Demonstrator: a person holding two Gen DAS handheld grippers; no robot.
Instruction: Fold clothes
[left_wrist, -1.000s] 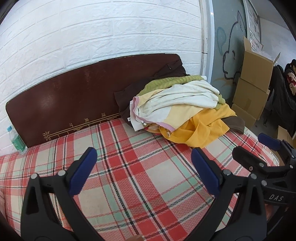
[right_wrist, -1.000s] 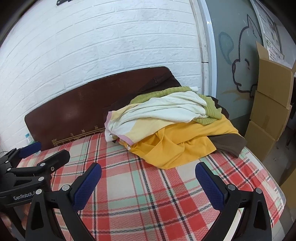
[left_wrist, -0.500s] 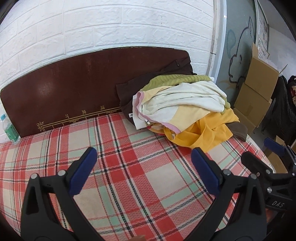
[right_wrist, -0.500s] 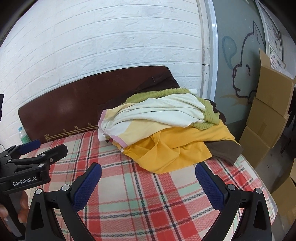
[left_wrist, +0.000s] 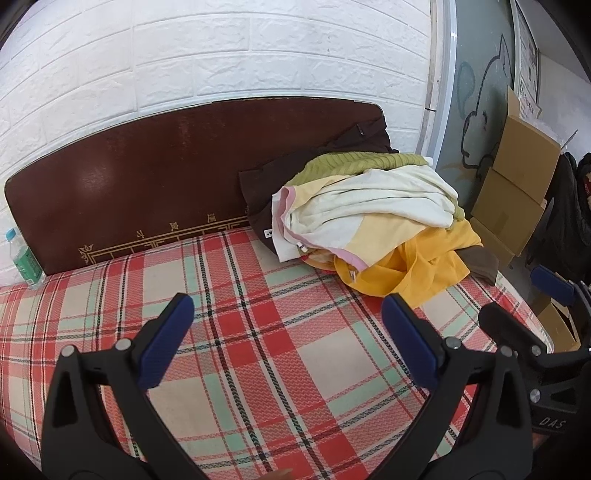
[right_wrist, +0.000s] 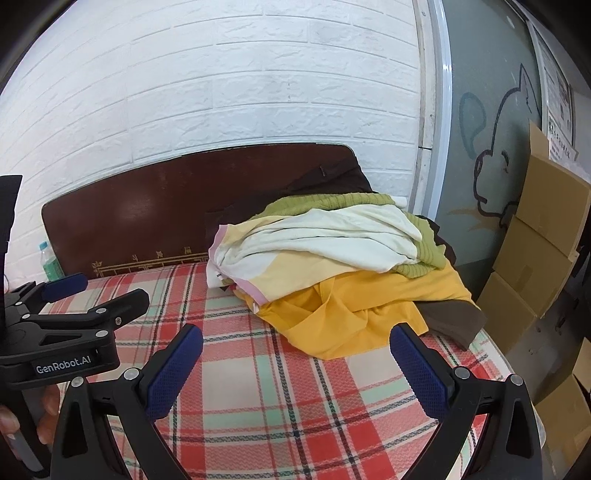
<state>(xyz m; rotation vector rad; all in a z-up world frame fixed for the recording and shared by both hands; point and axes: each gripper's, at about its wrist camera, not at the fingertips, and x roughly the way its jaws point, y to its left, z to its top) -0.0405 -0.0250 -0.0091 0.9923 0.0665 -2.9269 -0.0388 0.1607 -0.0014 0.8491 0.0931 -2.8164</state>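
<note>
A pile of clothes lies at the far right of the plaid bed (left_wrist: 258, 350): a cream and pale-yellow garment (left_wrist: 369, 210) on top, a green knit (left_wrist: 351, 162), an orange-yellow garment (left_wrist: 417, 273) and brown pieces (left_wrist: 480, 262) under it. The pile also shows in the right wrist view (right_wrist: 325, 240). My left gripper (left_wrist: 288, 343) is open and empty above the bed, short of the pile. My right gripper (right_wrist: 295, 362) is open and empty, just short of the orange-yellow garment (right_wrist: 362, 310). Each gripper shows at the edge of the other's view (left_wrist: 546, 332) (right_wrist: 74, 306).
A dark brown headboard (left_wrist: 155, 184) stands against a white brick wall. A water bottle (left_wrist: 22, 254) stands at the bed's far left corner. Stacked cardboard boxes (right_wrist: 543, 240) stand on the floor to the right of the bed.
Both grippers have moved forward and turned a little to the left, so the pile looks closer and sits more to the right. Both stay open.
</note>
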